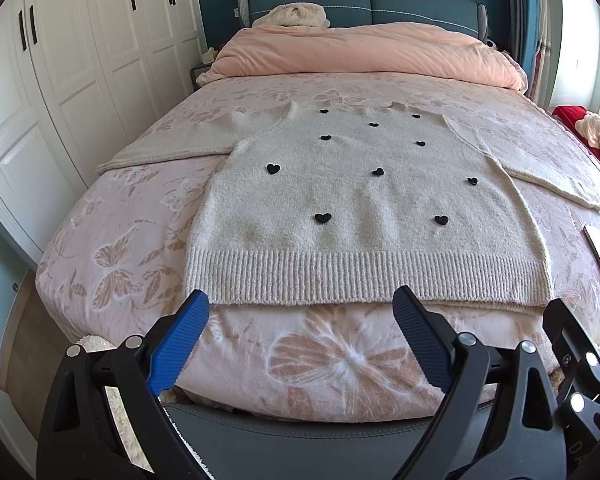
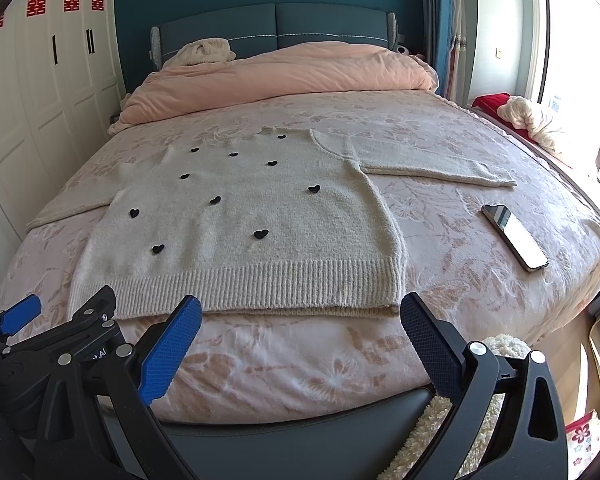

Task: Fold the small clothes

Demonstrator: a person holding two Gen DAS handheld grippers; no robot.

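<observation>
A cream knit sweater (image 1: 360,200) with small black hearts lies flat, front up, on the bed, sleeves spread to both sides, ribbed hem toward me. It also shows in the right wrist view (image 2: 252,216). My left gripper (image 1: 302,300) is open and empty, hovering just short of the hem, above the foot of the bed. My right gripper (image 2: 300,306) is open and empty too, just short of the hem's right half. The left gripper's body (image 2: 60,332) shows at the lower left of the right wrist view.
The bed has a pink floral cover (image 1: 332,360) and a bunched pink duvet (image 1: 360,52) at the head. A phone (image 2: 514,236) lies on the bed right of the sweater. White wardrobes (image 1: 80,60) stand on the left. A fluffy rug (image 2: 440,420) lies on the floor.
</observation>
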